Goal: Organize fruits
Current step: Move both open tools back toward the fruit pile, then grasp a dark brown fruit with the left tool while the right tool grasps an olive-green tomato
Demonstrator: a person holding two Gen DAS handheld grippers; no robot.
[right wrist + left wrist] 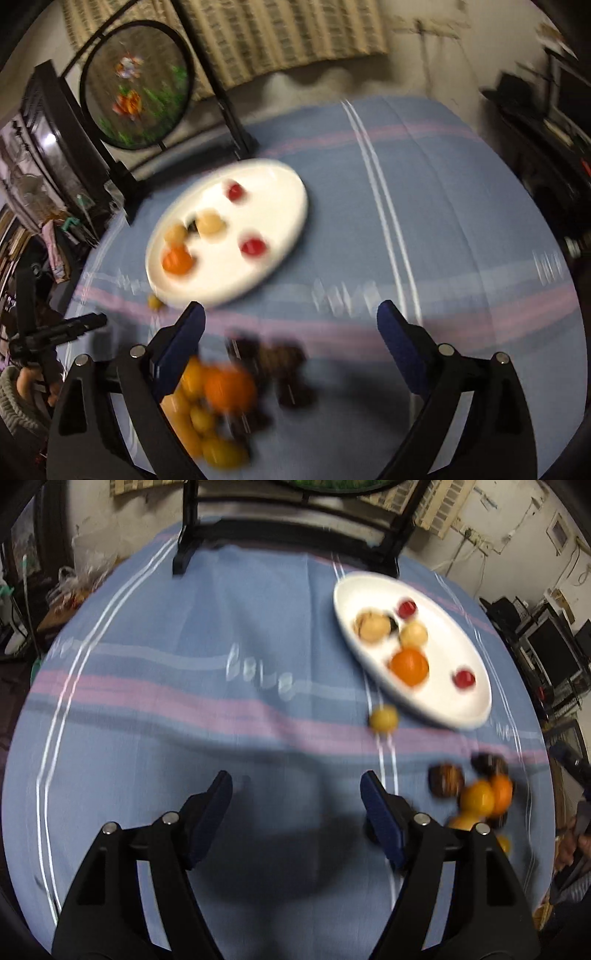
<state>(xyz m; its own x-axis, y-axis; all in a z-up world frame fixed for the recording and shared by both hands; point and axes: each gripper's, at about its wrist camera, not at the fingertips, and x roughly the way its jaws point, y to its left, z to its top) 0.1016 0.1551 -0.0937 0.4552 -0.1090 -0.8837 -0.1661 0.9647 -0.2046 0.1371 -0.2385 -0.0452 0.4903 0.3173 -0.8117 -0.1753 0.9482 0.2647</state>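
A white oval plate (pixel 469 705) (pixel 280 184) on the blue cloth holds an orange (pixel 409 666) (pixel 177 260), two pale round fruits, a dark piece and two small red fruits (pixel 463 678) (pixel 253 245). One small yellow fruit (pixel 384 719) (pixel 155 301) lies on the cloth beside the plate's near rim. A loose heap of oranges, yellow fruits and dark fruits (pixel 476 794) (pixel 229 391) lies nearer. My left gripper (pixel 295 794) is open over bare cloth, left of the heap. My right gripper (pixel 291 325) is open above the heap, with nothing pressed between its fingers. Both views are blurred.
A black stand with a round painted screen (pixel 136 85) rises at the table's far edge behind the plate; its feet (pixel 184 554) rest on the cloth. Cluttered shelves and monitors ring the table. A person's hand (pixel 26 382) shows at the left edge.
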